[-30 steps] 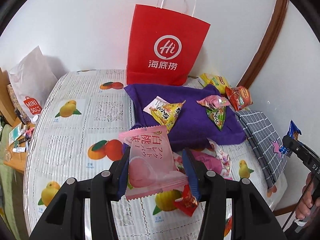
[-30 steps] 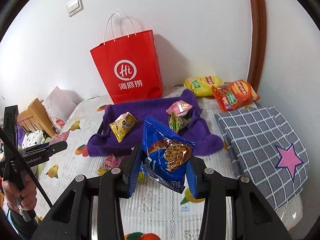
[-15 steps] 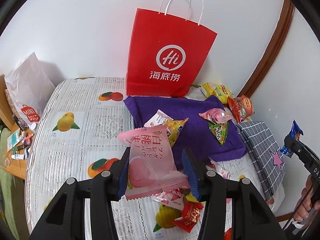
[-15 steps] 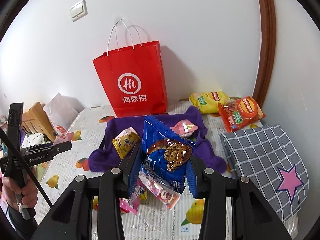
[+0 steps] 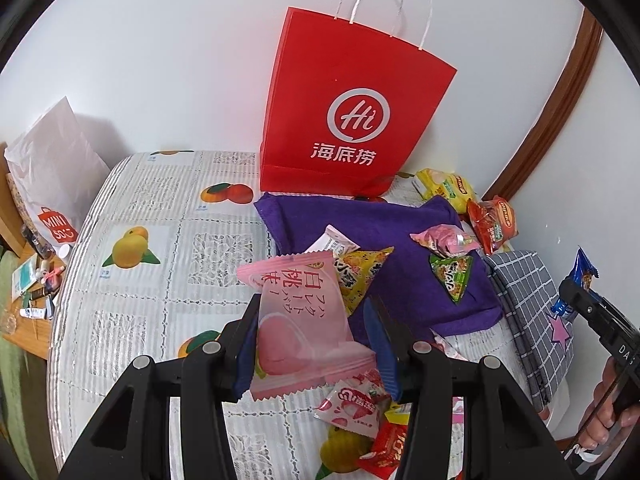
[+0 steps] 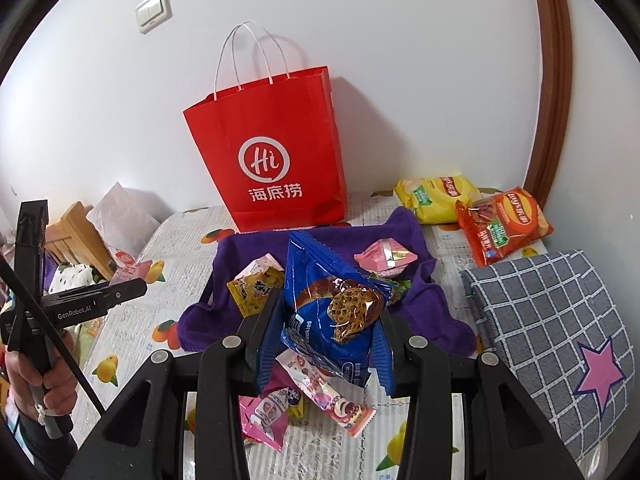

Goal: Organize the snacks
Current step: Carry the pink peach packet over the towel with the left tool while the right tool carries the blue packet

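Snacks are being gathered onto the purple cloth (image 5: 372,232), the landmark in front of the red paper bag (image 5: 348,112), probably so the scattered packets end up in one place. The left hand-held gripper (image 5: 316,344) is closed partway on a pink peach-flavoured packet (image 5: 304,320), pinched at its lower half so the printed top stands clear above the cloth's near-left corner. The right hand-held gripper (image 6: 320,340) likewise clamps a blue cookie packet (image 6: 332,304) by its sides, upright over the cloth's near edge. On the cloth lie a yellow triangular packet (image 5: 360,276), a green one (image 5: 452,276) and a pink one (image 5: 444,240). Short of the cloth, loose pink and red sweets (image 5: 360,408) wait on the fruit-print bedspread (image 5: 132,208); beyond its far right corner sit two crisp bags (image 6: 504,220).
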